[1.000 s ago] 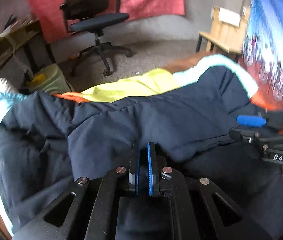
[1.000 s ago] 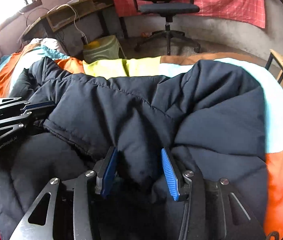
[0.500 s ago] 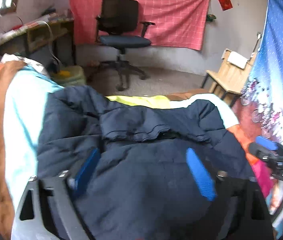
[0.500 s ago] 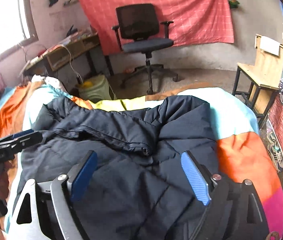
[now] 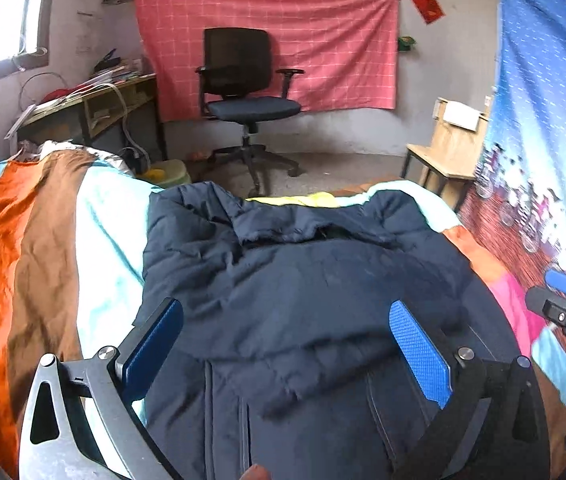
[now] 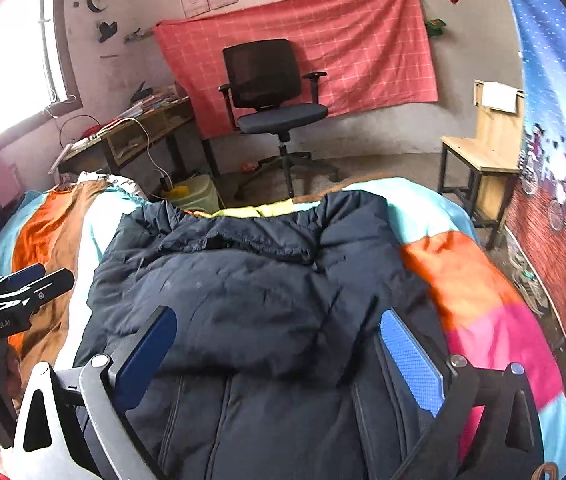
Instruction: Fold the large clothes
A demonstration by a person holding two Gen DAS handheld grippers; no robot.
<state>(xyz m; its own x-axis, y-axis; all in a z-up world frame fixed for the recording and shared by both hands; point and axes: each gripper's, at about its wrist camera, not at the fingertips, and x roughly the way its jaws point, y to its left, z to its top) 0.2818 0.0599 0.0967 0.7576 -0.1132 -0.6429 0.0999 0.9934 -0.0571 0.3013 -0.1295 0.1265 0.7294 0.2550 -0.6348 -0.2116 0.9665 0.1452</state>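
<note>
Left gripper [image 5: 283,344]: jaws opening, near full width, nothing pinched; padded fabric shows between the blue pads but is not pressed. Right gripper [image 6: 279,344]: same, jaws opening, empty. Navy puffer jacket [image 5: 303,292] lies directly below and ahead of both, on the striped bedspread [image 5: 99,236]. Long axis runs away from the grippers; a folded-over flap crosses the middle. Both grippers sit side by side over the near end, neither clearly nearer. Beyond the bed: office chair [image 5: 247,92], red wall cloth [image 5: 323,40].

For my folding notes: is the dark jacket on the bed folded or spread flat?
Folded: the jacket's far part is doubled back over the near zipper part, edge across the middle.
</note>
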